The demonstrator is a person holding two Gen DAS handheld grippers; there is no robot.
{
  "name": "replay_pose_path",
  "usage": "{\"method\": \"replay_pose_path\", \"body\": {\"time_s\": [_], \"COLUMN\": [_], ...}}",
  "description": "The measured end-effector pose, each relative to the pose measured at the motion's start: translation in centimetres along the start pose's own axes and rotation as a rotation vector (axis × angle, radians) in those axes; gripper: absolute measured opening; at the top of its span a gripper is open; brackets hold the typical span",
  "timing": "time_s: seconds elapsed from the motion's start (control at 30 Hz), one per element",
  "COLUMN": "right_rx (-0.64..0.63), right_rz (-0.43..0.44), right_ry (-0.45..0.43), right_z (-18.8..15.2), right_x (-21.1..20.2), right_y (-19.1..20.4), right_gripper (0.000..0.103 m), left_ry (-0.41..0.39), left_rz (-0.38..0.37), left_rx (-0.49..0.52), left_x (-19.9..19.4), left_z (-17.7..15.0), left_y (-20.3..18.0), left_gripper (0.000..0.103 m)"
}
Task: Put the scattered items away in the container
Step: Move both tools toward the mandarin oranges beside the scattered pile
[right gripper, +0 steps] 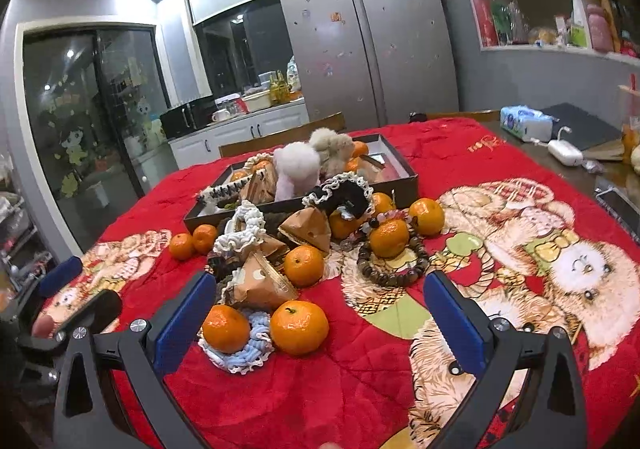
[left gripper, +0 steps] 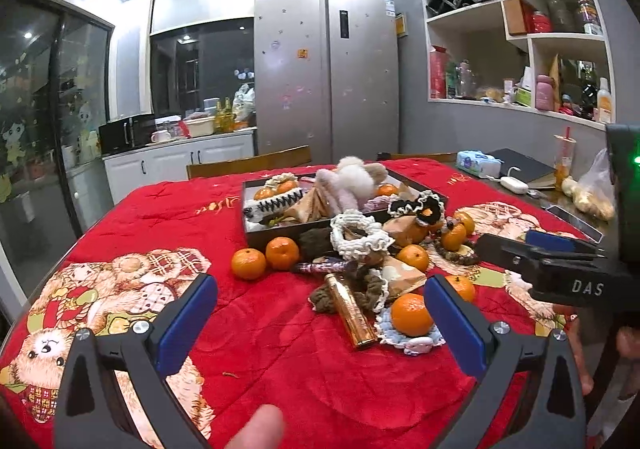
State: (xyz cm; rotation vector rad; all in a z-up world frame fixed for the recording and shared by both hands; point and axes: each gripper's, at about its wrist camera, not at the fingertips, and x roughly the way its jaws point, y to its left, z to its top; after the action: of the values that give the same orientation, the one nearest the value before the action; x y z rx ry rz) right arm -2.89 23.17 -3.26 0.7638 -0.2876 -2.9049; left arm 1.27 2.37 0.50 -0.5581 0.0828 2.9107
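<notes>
A dark shallow tray (left gripper: 280, 231) (right gripper: 404, 185) sits mid-table with fluffy toys, scrunchies and tangerines in it. Scattered in front lie several tangerines (left gripper: 412, 313) (right gripper: 299, 325), a gold tube (left gripper: 352, 311), crocheted scrunchies (left gripper: 356, 235) (right gripper: 242, 227), brown triangular pouches (right gripper: 260, 283) and a bead bracelet (right gripper: 390, 271). My left gripper (left gripper: 320, 323) is open and empty, just in front of the gold tube. My right gripper (right gripper: 320, 323) is open and empty, near two tangerines on a blue-white crocheted coaster (right gripper: 240, 355). The right gripper shows in the left wrist view (left gripper: 544, 253).
A red blanket with bear print (left gripper: 260, 349) (right gripper: 520, 249) covers the table. At the far right lie a tissue pack (right gripper: 524, 121), a white charger (right gripper: 564, 153), a dark notebook (left gripper: 520, 167) and a drink cup (left gripper: 564, 157). Chairs, fridge and shelves stand behind.
</notes>
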Motion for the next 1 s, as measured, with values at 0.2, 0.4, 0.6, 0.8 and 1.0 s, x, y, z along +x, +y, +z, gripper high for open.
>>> {"method": "replay_pose_path", "body": {"time_s": [0.2, 0.4, 0.6, 0.8, 1.0], "right_rx": [-0.048, -0.043, 0.112, 0.035, 0.05], "right_rz": [-0.002, -0.032, -0.023, 0.02, 0.02], "right_ry": [-0.014, -0.076, -0.035, 0.049, 0.063], "right_z": [-0.1, -0.2, -0.5, -1.0, -1.5], "right_x": [-0.4, -1.8, -2.4, -2.1, -2.3], "right_y": [1.1, 1.1, -0.7, -0.4, -0.2], "right_gripper": [0.103, 0.103, 0.103, 0.103, 0.103], "left_ry": [0.001, 0.088, 0.069, 0.151, 0.227], "left_rz": [-0.011, -0.051, -0.016, -0.038, -0.077], "left_rx": [-0.028, -0.094, -0.115, -0.167, -0.189], "left_x": [0.0, 0.6, -0.8, -1.1, 0.1], "left_z": [0.0, -0.5, -0.8, -1.6, -2.7], "left_y": [0.4, 1.6, 1.6, 0.6, 0.0], "left_gripper": [0.103, 0.103, 0.103, 0.103, 0.103]}}
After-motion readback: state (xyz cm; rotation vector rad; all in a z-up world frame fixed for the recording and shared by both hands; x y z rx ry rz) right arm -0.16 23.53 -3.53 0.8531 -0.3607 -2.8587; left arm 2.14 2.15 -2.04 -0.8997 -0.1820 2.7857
